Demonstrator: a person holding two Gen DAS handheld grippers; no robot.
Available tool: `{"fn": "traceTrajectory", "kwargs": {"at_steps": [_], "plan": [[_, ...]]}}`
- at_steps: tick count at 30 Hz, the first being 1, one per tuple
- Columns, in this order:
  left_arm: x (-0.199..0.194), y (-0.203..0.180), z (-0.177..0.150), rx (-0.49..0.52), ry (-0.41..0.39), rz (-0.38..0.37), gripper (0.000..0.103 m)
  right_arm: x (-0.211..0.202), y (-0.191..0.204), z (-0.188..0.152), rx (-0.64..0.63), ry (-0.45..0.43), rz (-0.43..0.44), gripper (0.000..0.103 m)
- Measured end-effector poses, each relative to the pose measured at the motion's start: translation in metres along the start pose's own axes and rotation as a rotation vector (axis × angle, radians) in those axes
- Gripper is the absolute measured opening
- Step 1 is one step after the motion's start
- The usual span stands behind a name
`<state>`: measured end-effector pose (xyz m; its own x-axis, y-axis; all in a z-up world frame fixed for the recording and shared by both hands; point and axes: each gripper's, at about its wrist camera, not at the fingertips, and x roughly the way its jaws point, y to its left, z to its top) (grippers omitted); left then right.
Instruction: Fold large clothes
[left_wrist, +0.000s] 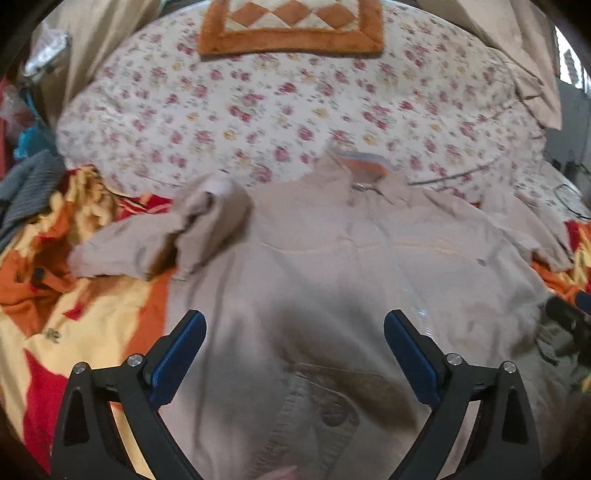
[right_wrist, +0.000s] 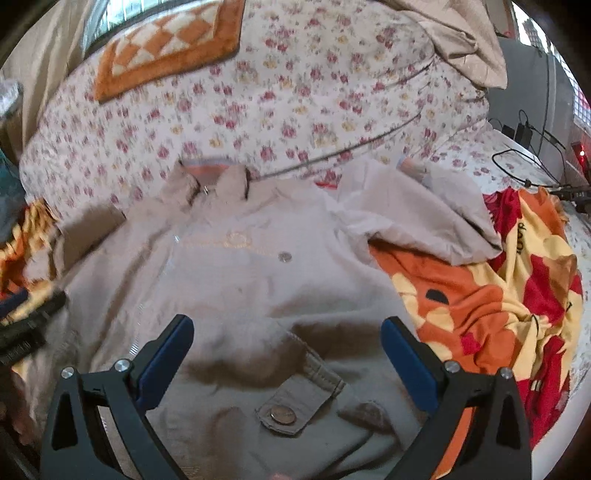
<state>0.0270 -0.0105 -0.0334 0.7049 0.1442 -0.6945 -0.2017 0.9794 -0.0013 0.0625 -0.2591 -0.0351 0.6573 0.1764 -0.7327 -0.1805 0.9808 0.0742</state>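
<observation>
Fingers on my left gripper (left_wrist: 294, 334) stand wide apart with nothing between them, hovering over the lower front of the jacket (left_wrist: 332, 266); my right gripper (right_wrist: 287, 341) is just as wide and bare above the hem, with a snap tab (right_wrist: 291, 404) between and just below its 2 pads. Beyond the fingertips the beige jacket lies front-up on the orange blanket (right_wrist: 480, 302), collar (right_wrist: 218, 177) at the far end, hem nearest me, so its long axis runs straight away from both grippers. Out to the left of my left fingers, 1 sleeve (left_wrist: 177, 229) is bunched and doubled over; to the right of my right fingers, the other sleeve (right_wrist: 417, 214) is crumpled on the blanket. Farther off is the flowered quilt (left_wrist: 295, 110).

My worry: if I pinch down here, I could catch the blanket along with the hem. The bunched sleeves would likely fold in as lumps and skew the fold.
</observation>
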Motion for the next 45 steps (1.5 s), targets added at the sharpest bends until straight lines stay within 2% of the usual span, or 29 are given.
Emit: {"fn": "traceTrajectory", "kwargs": {"at_steps": [2, 4, 12, 20, 26, 32, 39, 45], "plan": [[0.002, -0.002, -0.001, 0.003, 0.012, -0.019, 0.094, -0.007, -0.003, 0.002, 0.013, -0.038, -0.008, 0.103], [0.004, -0.003, -0.002, -0.008, 0.029, -0.048, 0.099, -0.008, -0.005, 0.003, 0.027, -0.045, -0.002, 0.103], [0.013, -0.003, -0.007, -0.043, 0.082, -0.107, 0.099, 0.009, -0.006, 0.001, 0.033, 0.028, -0.010, 0.103], [0.019, 0.002, -0.008, -0.083, 0.123, -0.166, 0.099, 0.023, 0.009, 0.001, -0.037, 0.084, -0.027, 0.103], [0.022, -0.003, -0.011, -0.054, 0.146, -0.151, 0.099, 0.023, 0.011, -0.001, -0.054, 0.084, -0.040, 0.103], [0.018, -0.001, -0.010, -0.067, 0.121, -0.172, 0.099, 0.029, 0.005, -0.002, -0.001, 0.128, 0.020, 0.103], [0.020, 0.003, -0.008, -0.102, 0.134, -0.225, 0.099, 0.031, 0.005, -0.003, 0.007, 0.153, -0.005, 0.103], [0.017, 0.000, -0.008, -0.088, 0.123, -0.225, 0.099, 0.032, 0.012, -0.008, -0.028, 0.130, -0.043, 0.103]]}}
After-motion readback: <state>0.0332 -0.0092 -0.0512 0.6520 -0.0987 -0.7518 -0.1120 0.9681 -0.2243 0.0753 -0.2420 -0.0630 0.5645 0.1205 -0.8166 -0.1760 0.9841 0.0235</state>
